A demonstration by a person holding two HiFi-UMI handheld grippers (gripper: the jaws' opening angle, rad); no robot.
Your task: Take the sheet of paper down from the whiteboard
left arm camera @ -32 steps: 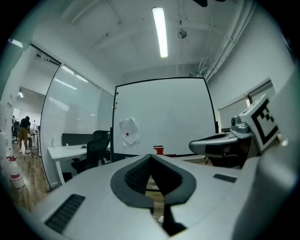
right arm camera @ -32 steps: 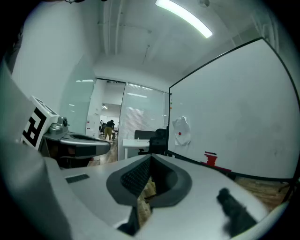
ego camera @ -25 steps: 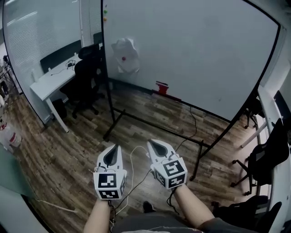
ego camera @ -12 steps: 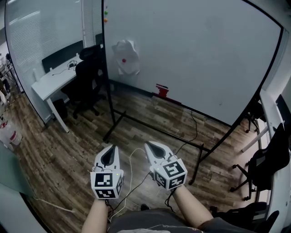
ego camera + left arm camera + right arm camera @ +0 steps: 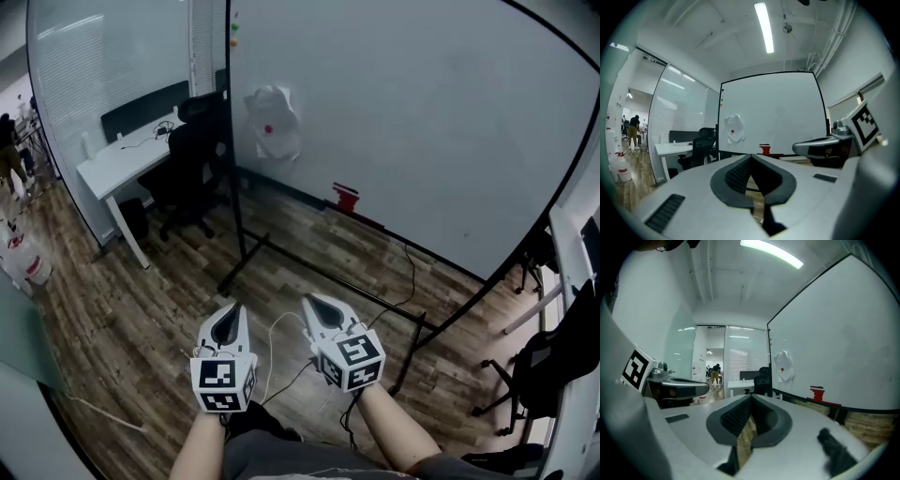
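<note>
Well ahead, the crumpled sheet of paper (image 5: 273, 123) hung on the whiteboard (image 5: 422, 112), left part, under a red dot (image 5: 268, 129). Left gripper (image 5: 230, 309) and right gripper (image 5: 314, 302) were side by side above the wooden floor (image 5: 141, 281), both jaws closed tight on nothing.

A black office chair (image 5: 192, 155) sits at a white counter (image 5: 117, 167) beside a glass partition (image 5: 103, 56), while a white cable (image 5: 269, 352) trails over the wood-plank floor (image 5: 122, 291); a person (image 5: 716, 372) stands far off.

White desk (image 5: 114, 167) and black chair (image 5: 190, 155) on wood-plank floor (image 5: 141, 300)
</note>
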